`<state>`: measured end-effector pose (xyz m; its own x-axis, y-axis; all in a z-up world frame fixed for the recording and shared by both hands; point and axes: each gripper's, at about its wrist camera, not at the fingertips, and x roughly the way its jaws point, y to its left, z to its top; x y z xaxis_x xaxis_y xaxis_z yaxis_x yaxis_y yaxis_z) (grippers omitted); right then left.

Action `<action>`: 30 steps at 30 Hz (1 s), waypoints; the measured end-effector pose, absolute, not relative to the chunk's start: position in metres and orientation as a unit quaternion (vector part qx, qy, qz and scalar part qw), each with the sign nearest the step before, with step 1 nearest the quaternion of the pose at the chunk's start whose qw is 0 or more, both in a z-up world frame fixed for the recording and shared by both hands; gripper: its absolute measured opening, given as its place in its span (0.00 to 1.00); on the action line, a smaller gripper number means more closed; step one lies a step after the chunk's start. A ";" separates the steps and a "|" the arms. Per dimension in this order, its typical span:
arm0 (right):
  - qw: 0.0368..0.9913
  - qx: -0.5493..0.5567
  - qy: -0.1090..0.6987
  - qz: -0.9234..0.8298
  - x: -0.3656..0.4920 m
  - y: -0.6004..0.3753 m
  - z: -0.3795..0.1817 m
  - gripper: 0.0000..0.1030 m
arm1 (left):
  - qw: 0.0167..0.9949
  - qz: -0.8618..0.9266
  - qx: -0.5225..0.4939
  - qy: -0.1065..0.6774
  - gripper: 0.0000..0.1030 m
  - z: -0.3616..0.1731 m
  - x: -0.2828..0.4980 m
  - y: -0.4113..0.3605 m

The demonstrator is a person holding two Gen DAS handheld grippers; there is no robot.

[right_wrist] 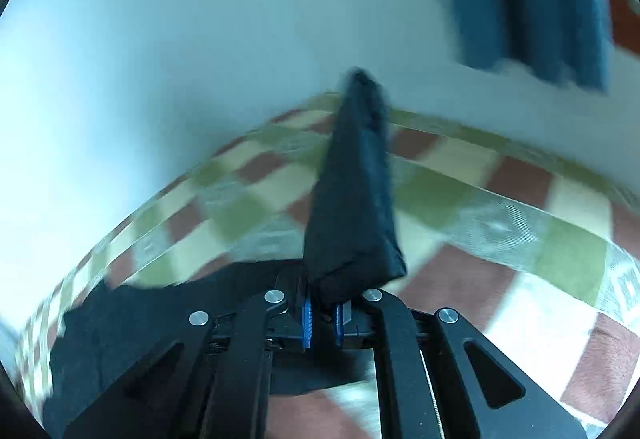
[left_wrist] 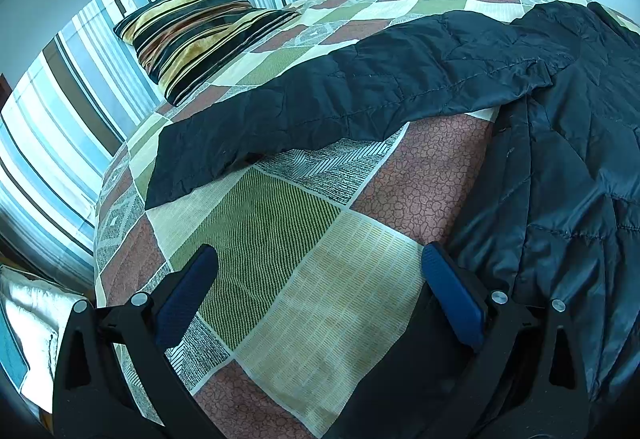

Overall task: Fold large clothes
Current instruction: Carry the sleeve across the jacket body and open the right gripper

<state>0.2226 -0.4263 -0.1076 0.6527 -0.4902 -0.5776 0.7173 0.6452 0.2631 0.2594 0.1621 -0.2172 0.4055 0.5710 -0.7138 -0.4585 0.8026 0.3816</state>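
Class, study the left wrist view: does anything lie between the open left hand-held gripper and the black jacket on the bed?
Nothing visible does. The left hand-held gripper hangs open over bare patchwork bedspread, and the black jacket lies right beside its right finger. The striped cushion sits far off.

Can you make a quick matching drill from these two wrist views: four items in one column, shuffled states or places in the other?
Items:
1. left gripper
2. right gripper
3. striped cushion
4. black jacket

States or places:
A. shut on a fold of dark fabric
B. spread across the patchwork bedspread
C. open, nothing between its fingers
D. propped by the striped pillows at the head of the bed

Pairs: 1-C, 2-A, 3-D, 4-B
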 end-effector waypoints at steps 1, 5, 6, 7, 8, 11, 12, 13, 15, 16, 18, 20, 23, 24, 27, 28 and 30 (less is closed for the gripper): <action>0.883 0.232 0.237 -0.331 0.232 -0.412 -0.104 0.07 | 0.836 0.308 0.062 0.450 0.98 -0.217 0.259 0.163; 0.913 0.185 0.256 -0.257 0.295 -0.336 -0.094 0.07 | 0.837 0.305 0.058 0.450 0.98 -0.217 0.258 0.164; 0.919 0.178 0.263 -0.236 0.311 -0.315 -0.094 0.07 | 0.837 0.304 0.055 0.451 0.98 -0.217 0.258 0.165; 0.922 0.171 0.267 -0.223 0.321 -0.302 -0.095 0.07 | 0.838 0.303 0.053 0.451 0.98 -0.217 0.258 0.166; 0.927 0.157 0.272 -0.206 0.337 -0.280 -0.096 0.07 | 0.838 0.302 0.051 0.451 0.98 -0.218 0.258 0.167; 0.936 0.120 0.286 -0.167 0.368 -0.228 -0.104 0.07 | 0.839 0.301 0.049 0.451 0.98 -0.218 0.258 0.168; 0.938 0.111 0.293 -0.152 0.378 -0.211 -0.108 0.07 | 0.839 0.300 0.047 0.451 0.98 -0.218 0.258 0.168; 0.938 0.106 0.296 -0.144 0.382 -0.201 -0.110 0.07 | 0.839 0.300 0.047 0.452 0.98 -0.218 0.258 0.169; 0.940 0.090 0.308 -0.120 0.395 -0.173 -0.118 0.07 | 0.839 0.299 0.046 0.453 0.98 -0.219 0.258 0.169; 0.940 0.086 0.312 -0.113 0.400 -0.166 -0.122 0.07 | 0.839 0.299 0.046 0.452 0.98 -0.219 0.258 0.169; 0.938 0.075 0.324 -0.092 0.410 -0.138 -0.129 0.07 | 0.838 0.299 0.047 0.453 0.98 -0.219 0.258 0.169; 0.935 0.060 0.341 -0.074 0.419 -0.118 -0.140 0.07 | 0.839 0.299 0.046 0.453 0.98 -0.219 0.258 0.169; 0.929 0.035 0.364 -0.054 0.426 -0.090 -0.157 0.07 | 0.839 0.298 0.042 0.454 0.98 -0.220 0.259 0.169; 0.927 0.024 0.372 -0.050 0.426 -0.080 -0.163 0.07 | 0.839 0.297 0.041 0.454 0.98 -0.220 0.259 0.170; 0.915 -0.007 0.401 -0.029 0.429 -0.059 -0.185 0.07 | 0.839 0.297 0.041 0.455 0.98 -0.221 0.259 0.169; 0.912 -0.016 0.409 -0.025 0.431 -0.054 -0.191 0.07 | 0.839 0.297 0.041 0.455 0.98 -0.221 0.259 0.170; 0.900 -0.033 0.435 -0.013 0.434 -0.045 -0.207 0.07 | 0.839 0.296 0.040 0.455 0.98 -0.221 0.259 0.170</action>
